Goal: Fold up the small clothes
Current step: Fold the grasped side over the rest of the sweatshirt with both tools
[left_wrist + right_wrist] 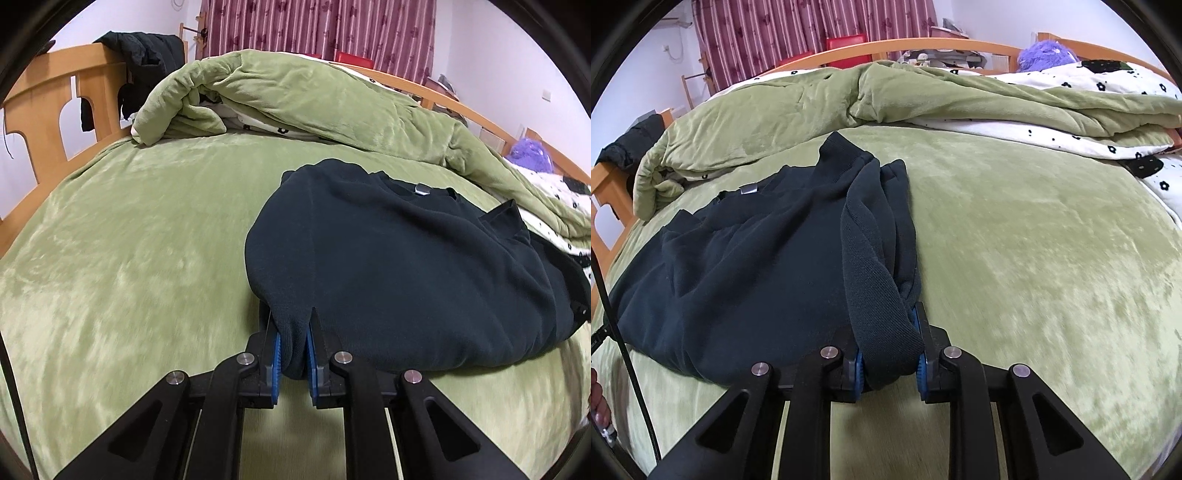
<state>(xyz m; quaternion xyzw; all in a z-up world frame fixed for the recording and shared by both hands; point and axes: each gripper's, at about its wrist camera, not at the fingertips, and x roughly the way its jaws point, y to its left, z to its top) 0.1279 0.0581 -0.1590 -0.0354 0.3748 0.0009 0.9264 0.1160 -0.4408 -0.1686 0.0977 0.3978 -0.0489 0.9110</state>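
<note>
A dark navy sweatshirt (406, 266) lies on the green bed cover, its neck label facing away from me. My left gripper (294, 350) is shut on the sweatshirt's near left edge, with fabric bunched between the blue pads. In the right wrist view the sweatshirt (738, 266) spreads to the left, and a sleeve lies folded along its right side. My right gripper (888, 354) is shut on the near right edge, holding a thick fold of fabric with the ribbed cuff. Both grippers sit low at the bed surface.
A rumpled green quilt (295, 96) with a white flowered lining is heaped along the far side of the bed. A wooden bed frame (55, 99) with a black garment over it stands at the left. A purple plush toy (1045, 55) sits at the far right.
</note>
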